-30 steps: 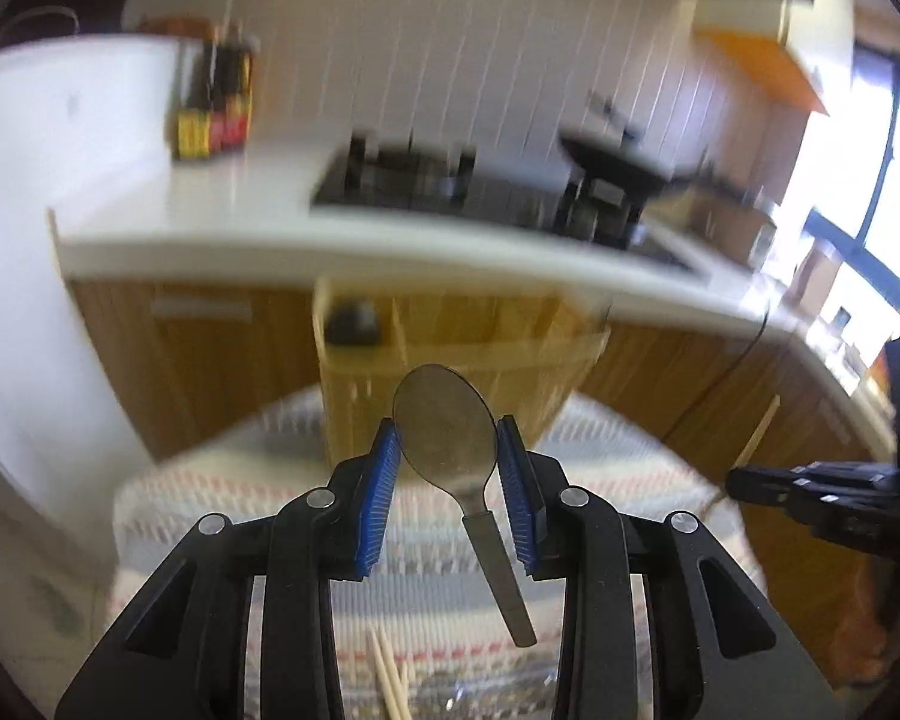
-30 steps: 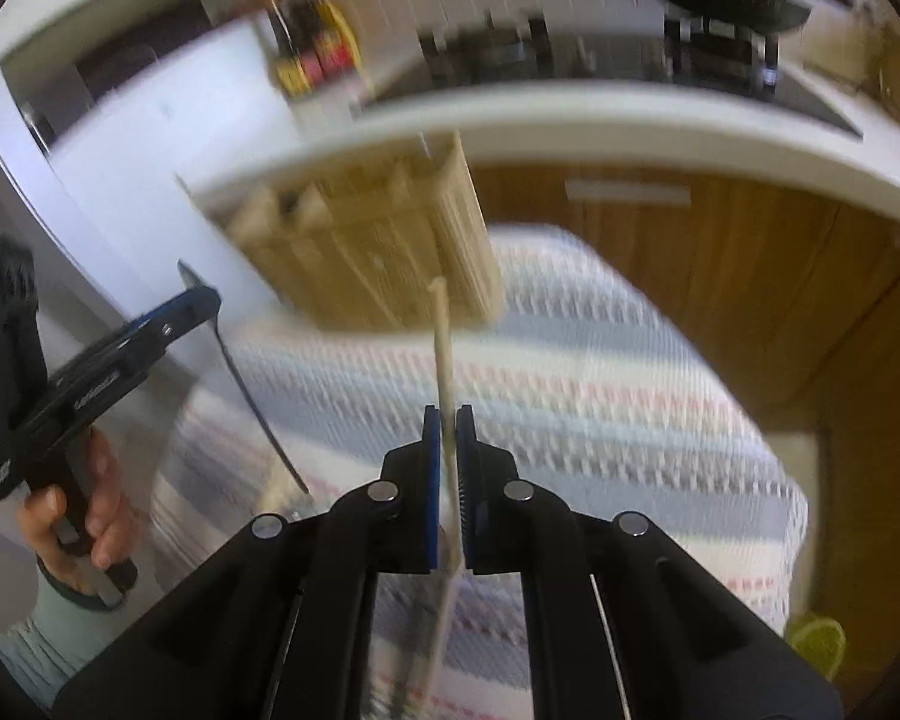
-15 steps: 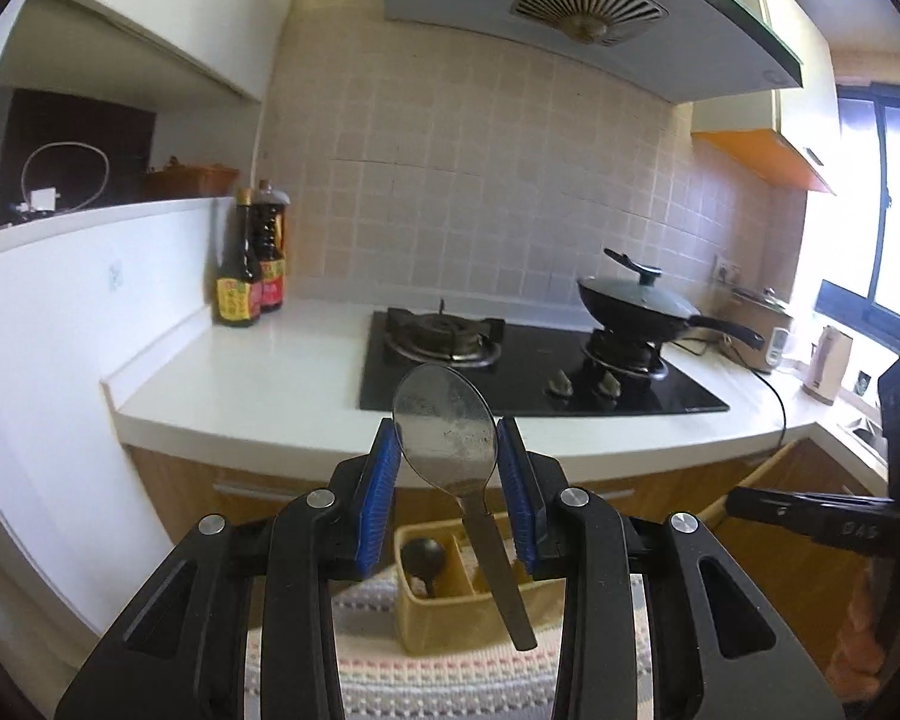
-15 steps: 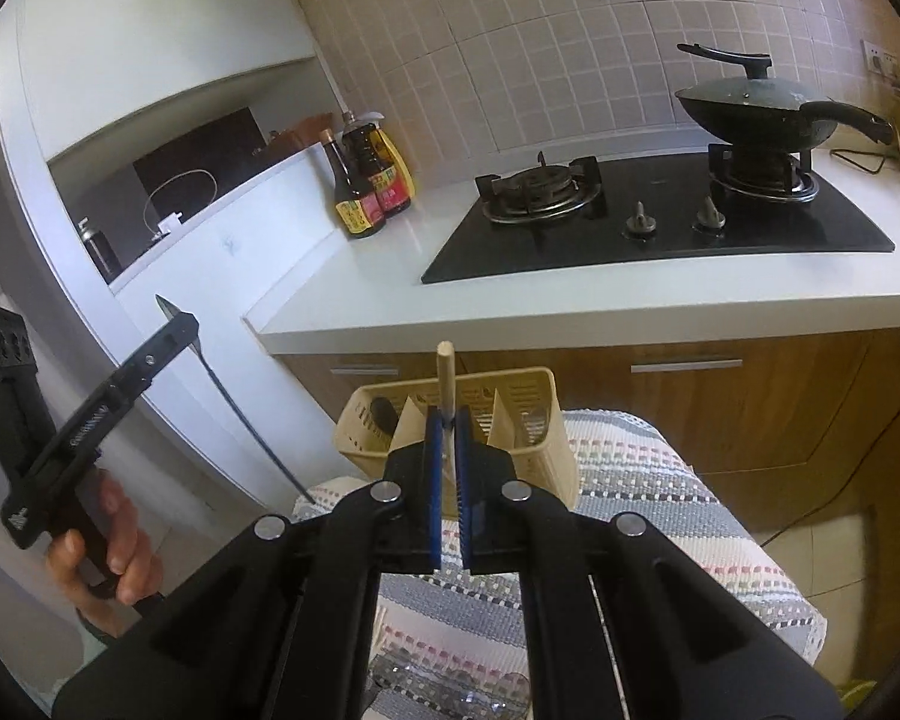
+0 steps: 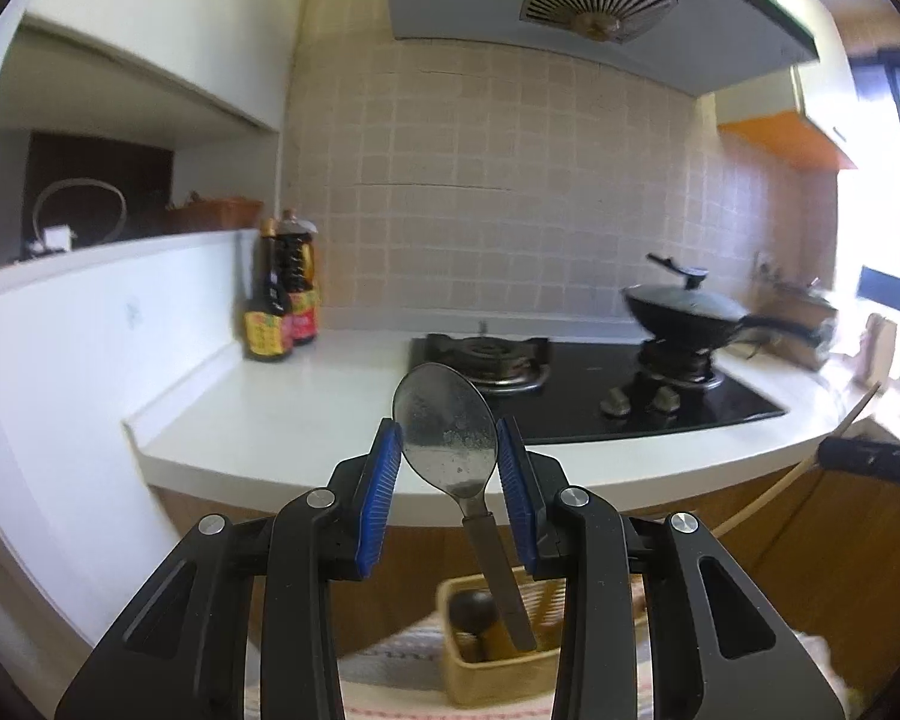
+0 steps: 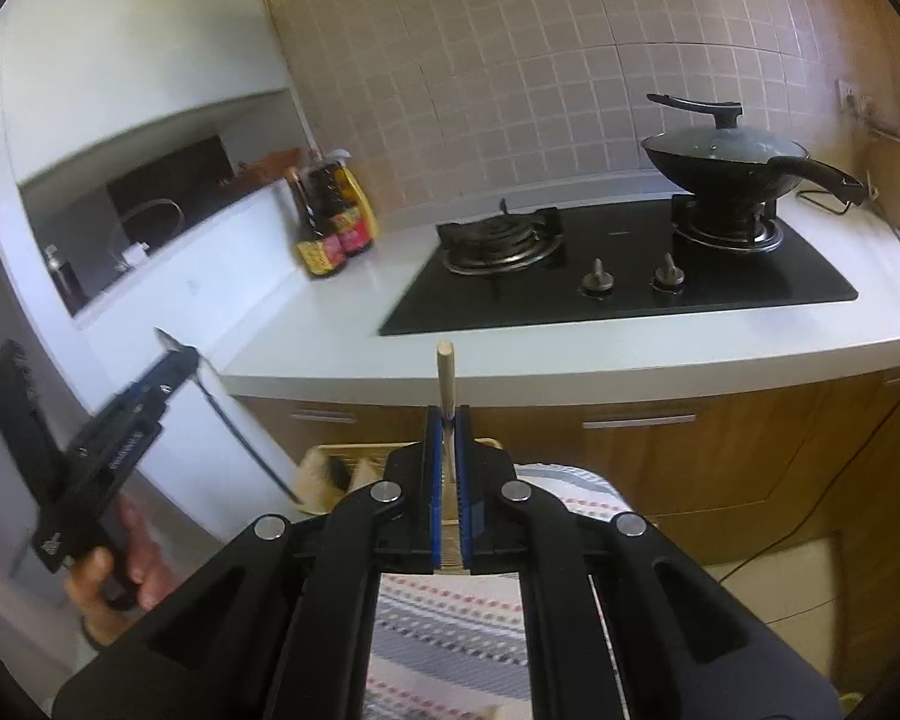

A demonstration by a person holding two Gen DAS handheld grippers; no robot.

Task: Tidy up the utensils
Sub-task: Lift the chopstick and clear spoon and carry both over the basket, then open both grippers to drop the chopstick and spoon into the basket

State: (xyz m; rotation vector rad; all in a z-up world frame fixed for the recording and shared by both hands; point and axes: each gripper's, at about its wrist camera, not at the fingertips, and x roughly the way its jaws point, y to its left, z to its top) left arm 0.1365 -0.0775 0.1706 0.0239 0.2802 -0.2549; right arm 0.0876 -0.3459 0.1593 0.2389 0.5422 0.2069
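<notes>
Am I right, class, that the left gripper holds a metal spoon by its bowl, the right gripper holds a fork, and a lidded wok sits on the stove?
Not quite. The right gripper is shut on a wooden chopstick, not a fork; the right wrist view shows it. The left gripper does hold the metal spoon by its bowl, and the lidded wok sits on the stove.

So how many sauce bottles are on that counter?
2. Both stand together at the counter's back left corner, left of the stove: the dark bottle in front, the yellow-capped bottle right behind it. Others may be hidden.
</notes>
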